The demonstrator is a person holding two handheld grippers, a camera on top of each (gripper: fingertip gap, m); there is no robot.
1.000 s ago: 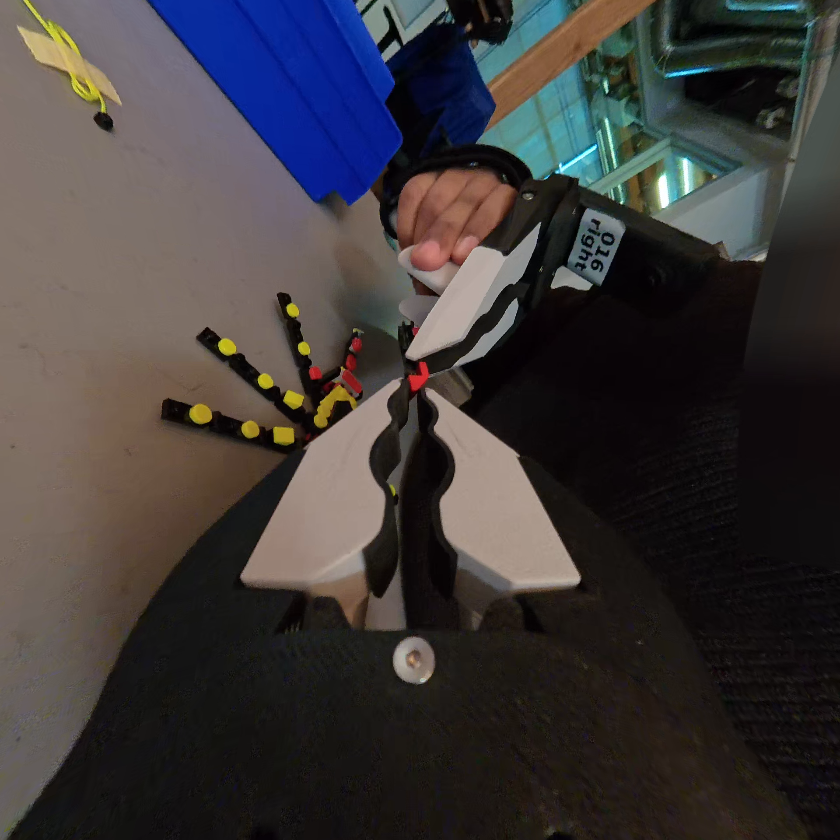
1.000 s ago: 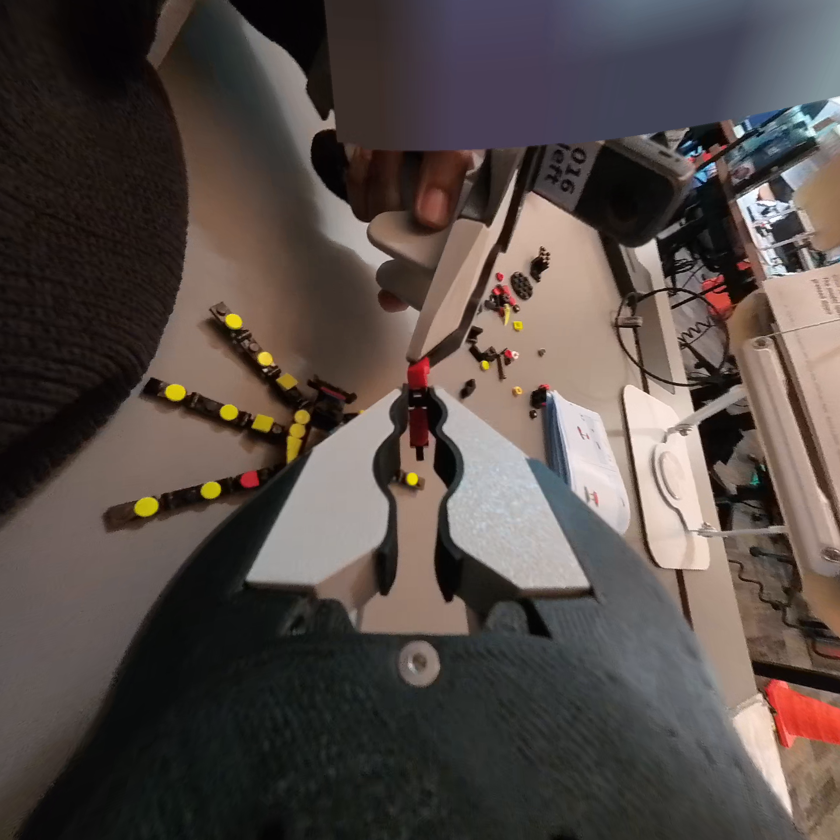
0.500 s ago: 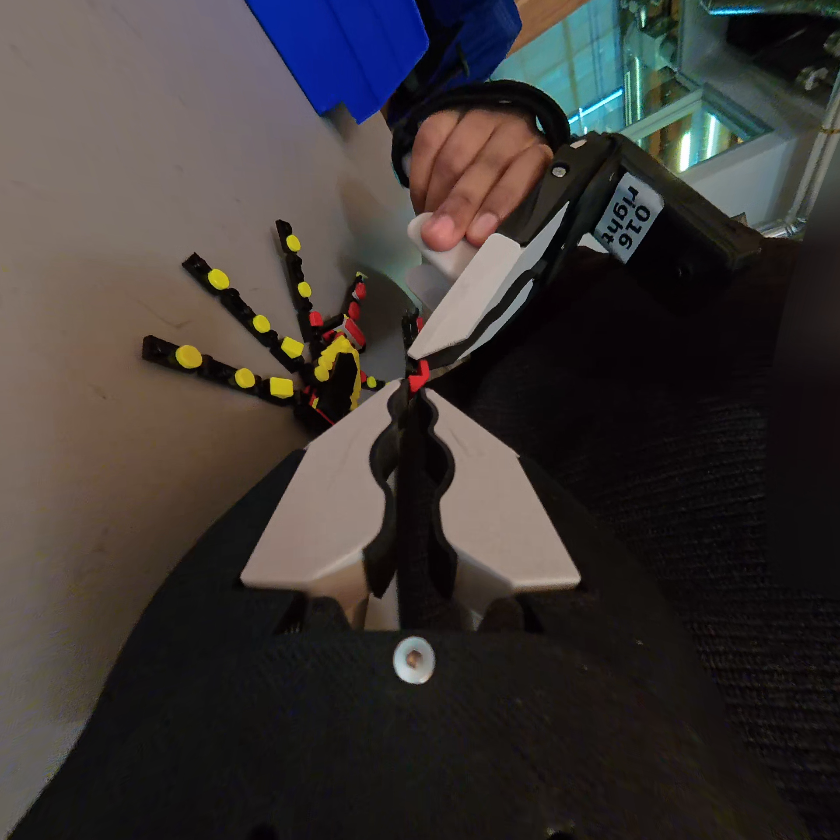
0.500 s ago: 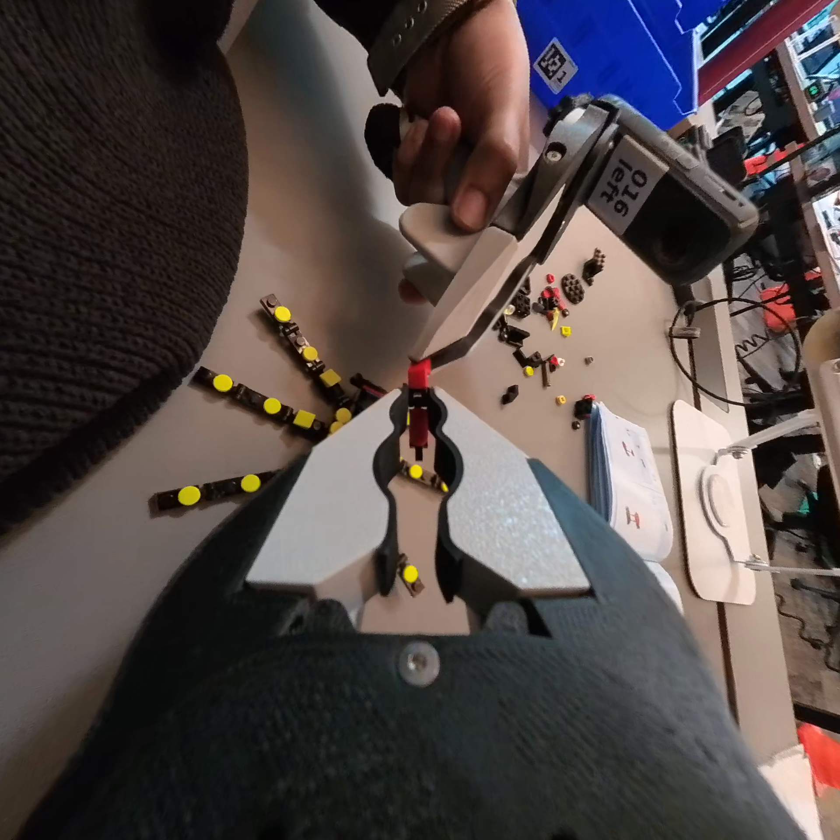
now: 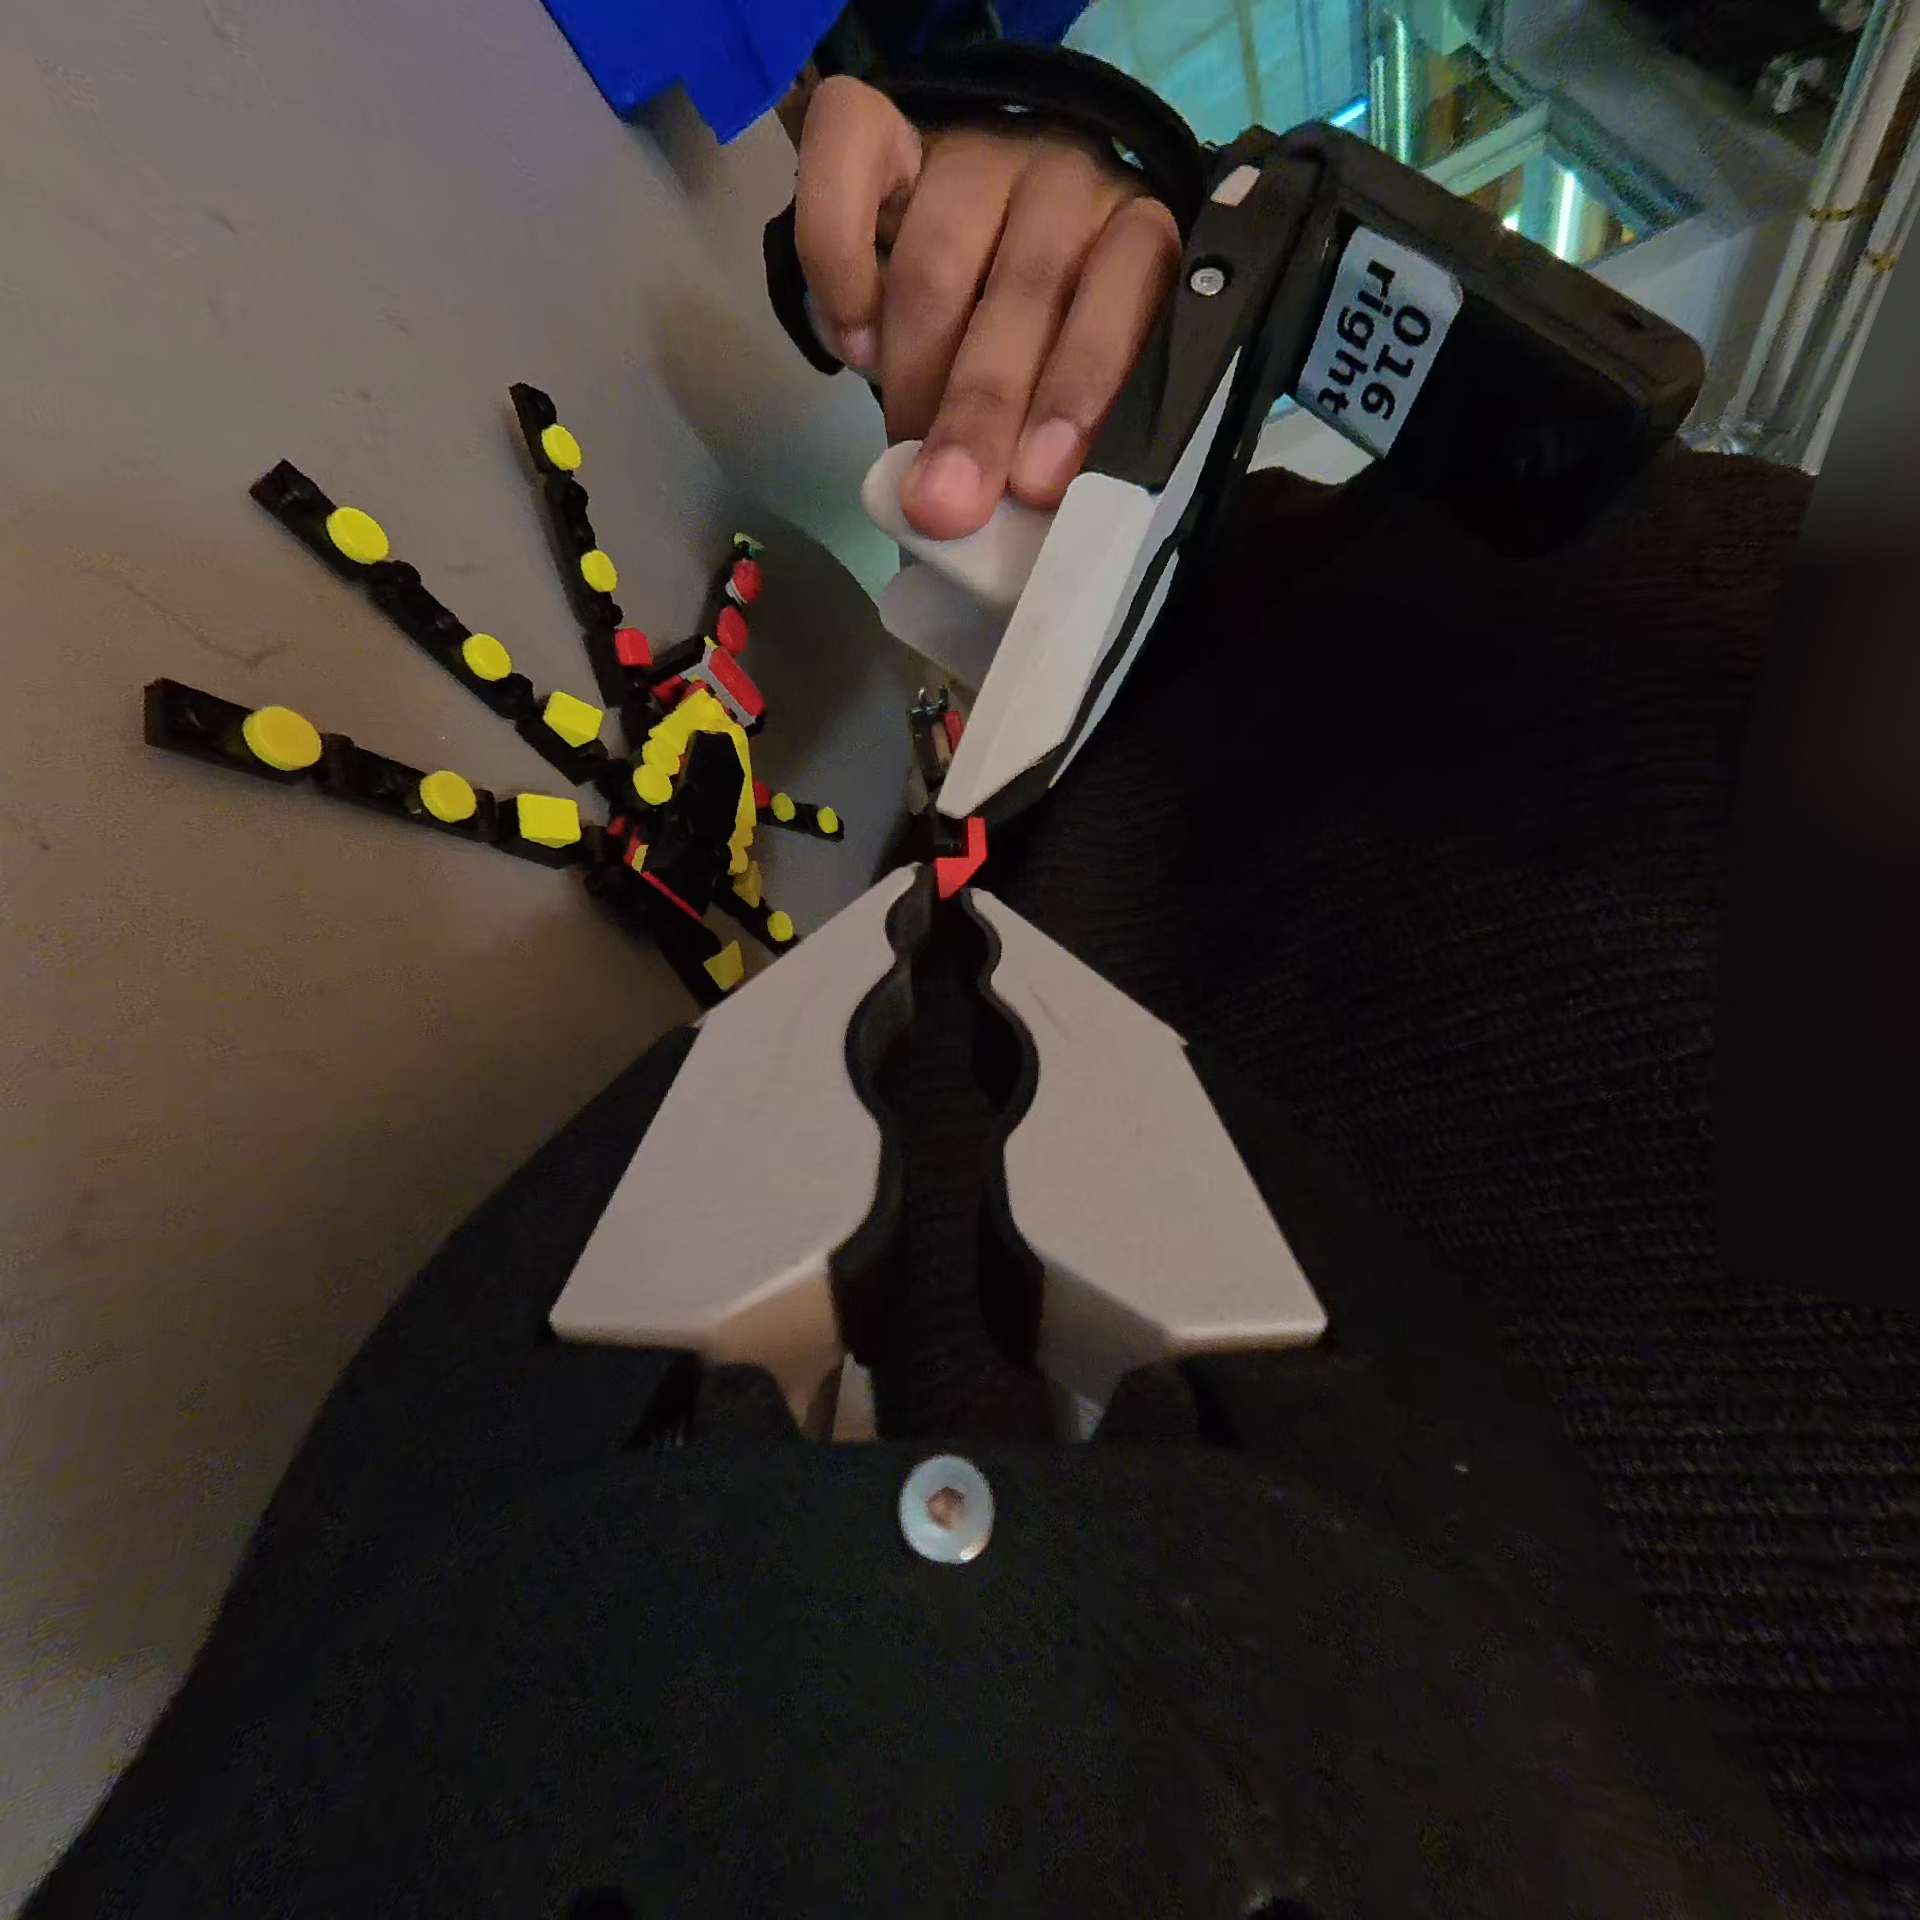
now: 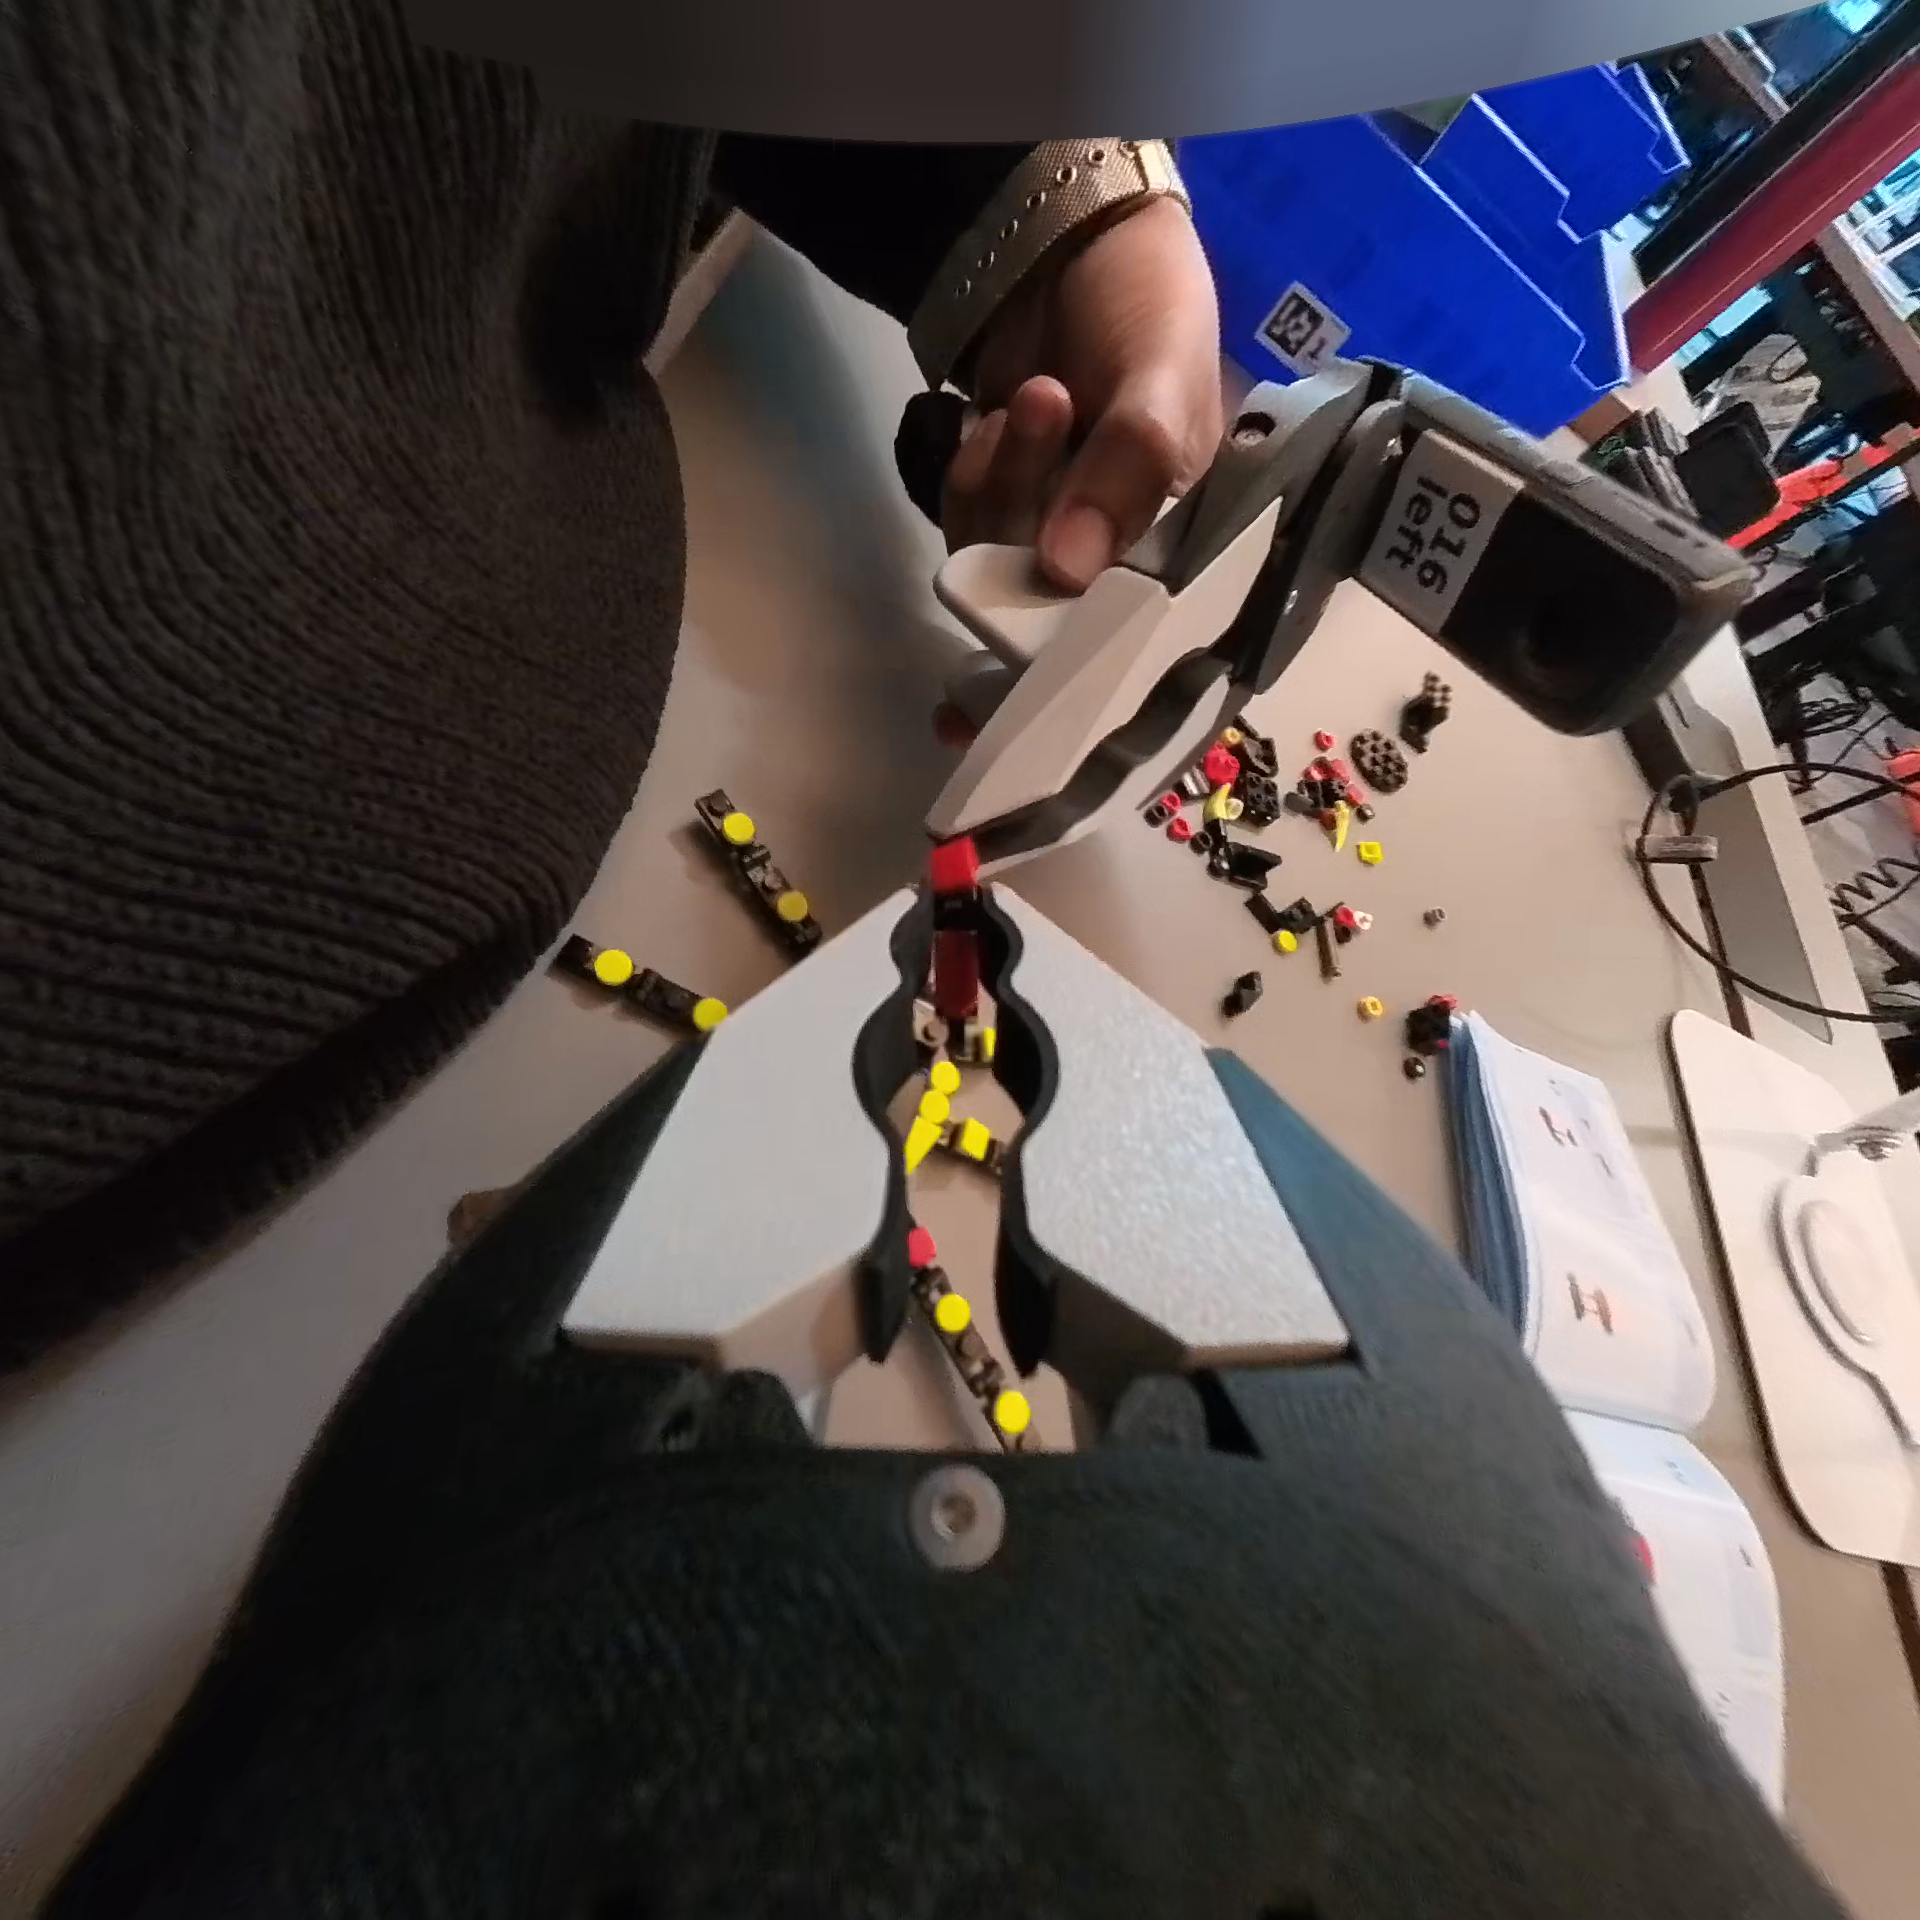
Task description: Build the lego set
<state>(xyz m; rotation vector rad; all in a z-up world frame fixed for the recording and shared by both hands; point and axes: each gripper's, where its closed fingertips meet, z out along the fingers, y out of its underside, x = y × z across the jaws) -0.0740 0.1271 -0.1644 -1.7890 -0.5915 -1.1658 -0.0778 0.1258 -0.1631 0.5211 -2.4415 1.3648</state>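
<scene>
My left gripper (image 5: 940, 883) is shut on a small red brick (image 5: 961, 857) at its fingertips. In the right wrist view it comes in from the upper right (image 6: 956, 831) with the red brick (image 6: 954, 864) in its tips. My right gripper (image 6: 951, 914) is shut on a slim red and black piece (image 6: 958, 961). The red brick touches the top end of that piece, above the table. A black spider model (image 5: 686, 790) with yellow-studded legs lies on the table to the left. Its legs show in the right wrist view (image 6: 753, 873).
A pile of loose small bricks (image 6: 1278, 800) lies on the table (image 6: 1507, 935) to the right, beside an instruction booklet (image 6: 1558, 1195) and a white pad (image 6: 1787, 1247). Blue bins (image 6: 1455, 239) stand at the back. A person's dark sleeves fill the near sides.
Both grippers stay tip to tip with the red brick between them. They have moved together over the table; the spider model now shows larger and partly under my right gripper.
</scene>
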